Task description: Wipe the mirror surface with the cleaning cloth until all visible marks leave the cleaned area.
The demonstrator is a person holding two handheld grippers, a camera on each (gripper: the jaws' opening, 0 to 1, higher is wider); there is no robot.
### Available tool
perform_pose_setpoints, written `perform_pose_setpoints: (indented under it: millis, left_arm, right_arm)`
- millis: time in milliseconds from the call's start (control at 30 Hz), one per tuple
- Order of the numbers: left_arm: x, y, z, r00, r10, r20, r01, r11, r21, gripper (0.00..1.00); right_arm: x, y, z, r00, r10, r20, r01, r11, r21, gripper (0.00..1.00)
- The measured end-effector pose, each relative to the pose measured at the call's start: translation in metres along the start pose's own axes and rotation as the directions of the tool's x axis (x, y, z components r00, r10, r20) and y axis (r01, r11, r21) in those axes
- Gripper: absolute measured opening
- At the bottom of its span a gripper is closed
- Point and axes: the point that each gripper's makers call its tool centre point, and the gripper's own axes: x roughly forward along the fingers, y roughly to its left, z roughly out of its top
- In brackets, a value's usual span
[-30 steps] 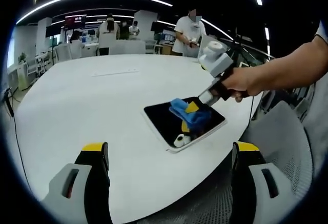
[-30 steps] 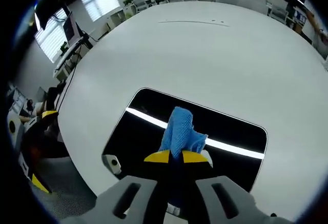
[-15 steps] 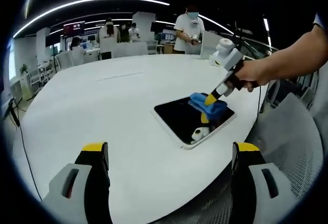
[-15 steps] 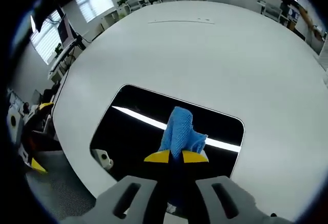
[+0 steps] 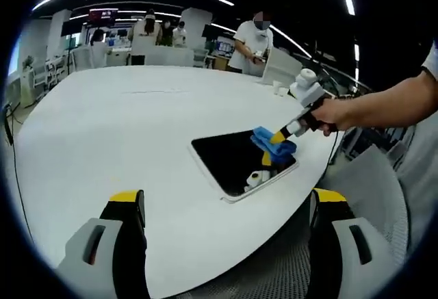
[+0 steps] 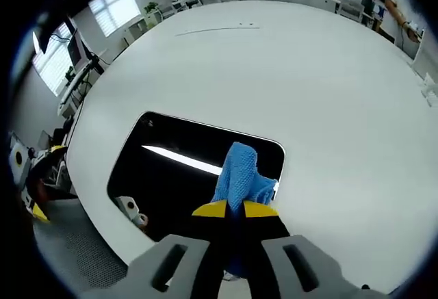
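A rectangular mirror (image 5: 234, 159) (image 6: 179, 176) with a white rim lies flat near the round white table's near edge, its glass dark with a reflected light strip. My right gripper (image 6: 235, 209) (image 5: 272, 148) is shut on a blue cleaning cloth (image 6: 240, 176) (image 5: 272, 144), which rests on the mirror's right end. A hand holds that gripper in the left gripper view. My left gripper (image 5: 226, 206) stands open over the table's near edge, well short of the mirror, nothing between its fingers.
The big white table (image 5: 109, 121) (image 6: 287, 73) spreads far behind the mirror. Mesh chairs (image 5: 363, 176) stand by the near edge. People (image 5: 250, 39) stand beyond the table's far side. A small white object (image 5: 277, 88) sits at the right rim.
The right gripper has dragged the cloth toward the mirror's right end; the mirror sits further left in its view. The left gripper's camera has shifted a little.
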Motion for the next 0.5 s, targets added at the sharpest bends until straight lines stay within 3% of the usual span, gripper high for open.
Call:
perform_pose_setpoints:
  millis: [67, 100, 133, 167, 200, 300, 500]
  left_arm:
    - [0.001, 0.004, -0.004, 0.999, 0.047, -0.011, -0.047, 0.998, 0.038, 0.99]
    - [0.000, 0.018, -0.016, 0.990, 0.126, -0.069, -0.118, 0.988, 0.102, 0.99]
    - [-0.001, 0.020, -0.024, 0.985, 0.139, -0.105, -0.127, 0.985, 0.114, 0.99]
    - [0.003, 0.012, -0.013, 0.996, 0.085, -0.032, -0.084, 0.996, 0.036, 0.99]
    - [0.003, 0.010, -0.008, 0.997, 0.074, -0.002, -0.074, 0.997, 0.017, 0.99]
    - [0.001, 0.012, -0.011, 0.996, 0.085, -0.018, -0.083, 0.995, 0.057, 0.99]
    - [0.005, 0.014, -0.014, 0.997, 0.075, -0.015, -0.075, 0.997, 0.011, 0.99]
  right_arm:
    - [-0.001, -0.004, 0.000, 1.000, 0.000, -0.005, 0.000, 1.000, 0.020, 0.01]
    - [-0.001, -0.005, 0.000, 1.000, -0.003, -0.006, 0.003, 1.000, 0.021, 0.01]
    - [-0.002, -0.006, -0.001, 1.000, -0.003, -0.006, 0.003, 1.000, 0.024, 0.01]
    - [-0.002, -0.006, -0.002, 1.000, -0.003, -0.005, 0.003, 1.000, 0.025, 0.01]
    - [-0.002, -0.006, -0.002, 1.000, -0.004, -0.005, 0.004, 1.000, 0.024, 0.01]
    - [-0.003, -0.009, -0.003, 1.000, -0.009, -0.008, 0.009, 1.000, 0.027, 0.01]
    - [-0.004, -0.012, -0.003, 1.000, -0.012, -0.007, 0.013, 0.999, 0.032, 0.01]
